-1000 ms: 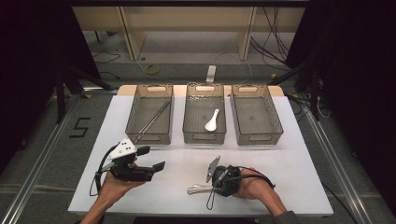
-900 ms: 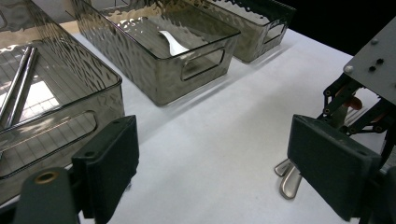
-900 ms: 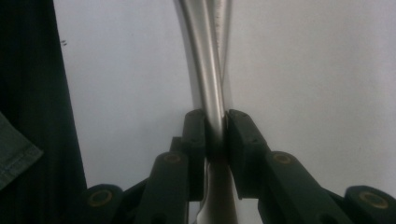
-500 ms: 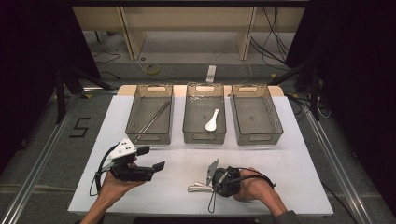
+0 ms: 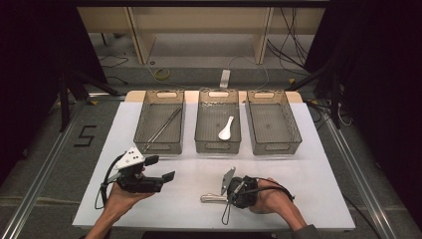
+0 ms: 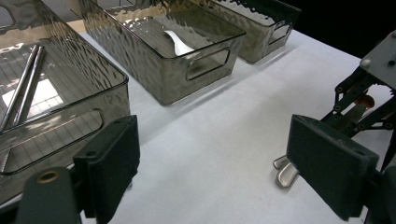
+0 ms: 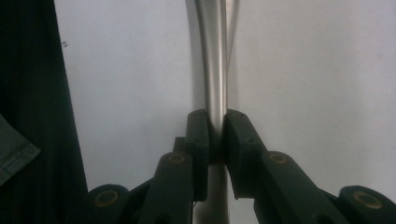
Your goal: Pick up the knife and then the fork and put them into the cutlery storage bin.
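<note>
You've got three smoky clear plastic bins [image 5: 158,122] [image 5: 218,119] [image 5: 273,121], two metal chopsticks [image 5: 164,125], one white ceramic spoon [image 5: 226,128], one steel utensil handle [image 5: 213,198], two handheld grippers [image 5: 171,175] [image 5: 224,197].

Table cover [image 5: 308,169]: plain white. Three bins [image 5: 160,127]: smoky grey, see-through, rippled walls, grid pattern on floors. Spoon [image 5: 226,129] in the 12 o'clock bin: white. Chopsticks [image 5: 164,125] in the 10 o'clock bin: silver metal. Utensil handle [image 7: 214,70]: polished silver. Both grippers, left gripper [image 5: 160,169] and right gripper [image 5: 225,197]: black, grey top plates.
</note>
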A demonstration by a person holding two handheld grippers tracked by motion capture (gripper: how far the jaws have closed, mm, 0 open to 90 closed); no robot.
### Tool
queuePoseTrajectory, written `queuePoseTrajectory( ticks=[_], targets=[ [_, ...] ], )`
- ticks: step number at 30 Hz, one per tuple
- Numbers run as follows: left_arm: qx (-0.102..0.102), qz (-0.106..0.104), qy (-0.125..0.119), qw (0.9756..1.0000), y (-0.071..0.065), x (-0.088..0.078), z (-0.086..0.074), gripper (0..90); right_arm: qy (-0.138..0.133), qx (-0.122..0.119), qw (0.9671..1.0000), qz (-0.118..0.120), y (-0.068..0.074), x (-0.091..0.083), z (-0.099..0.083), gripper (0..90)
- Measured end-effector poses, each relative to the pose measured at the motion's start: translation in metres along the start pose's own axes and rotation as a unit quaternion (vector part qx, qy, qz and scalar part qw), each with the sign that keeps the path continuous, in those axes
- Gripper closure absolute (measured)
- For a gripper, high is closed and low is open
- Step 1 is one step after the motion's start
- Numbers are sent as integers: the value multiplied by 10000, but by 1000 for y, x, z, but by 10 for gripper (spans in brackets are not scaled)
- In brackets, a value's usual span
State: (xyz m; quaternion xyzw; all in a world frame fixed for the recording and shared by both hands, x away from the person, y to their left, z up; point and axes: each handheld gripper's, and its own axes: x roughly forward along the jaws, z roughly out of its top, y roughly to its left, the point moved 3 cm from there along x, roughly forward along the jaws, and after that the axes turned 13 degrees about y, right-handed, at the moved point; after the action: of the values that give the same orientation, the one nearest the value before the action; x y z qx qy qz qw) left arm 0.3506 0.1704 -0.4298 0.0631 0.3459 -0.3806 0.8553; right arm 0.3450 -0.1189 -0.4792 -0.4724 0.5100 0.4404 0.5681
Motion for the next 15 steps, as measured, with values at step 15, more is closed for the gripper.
queuePoseTrajectory(
  ticks=[15],
  targets=[
    [-128,8,-181,9998,3,-3,1,166,-511,667,9964,-139,-17,-19,-14,809]
  ],
)
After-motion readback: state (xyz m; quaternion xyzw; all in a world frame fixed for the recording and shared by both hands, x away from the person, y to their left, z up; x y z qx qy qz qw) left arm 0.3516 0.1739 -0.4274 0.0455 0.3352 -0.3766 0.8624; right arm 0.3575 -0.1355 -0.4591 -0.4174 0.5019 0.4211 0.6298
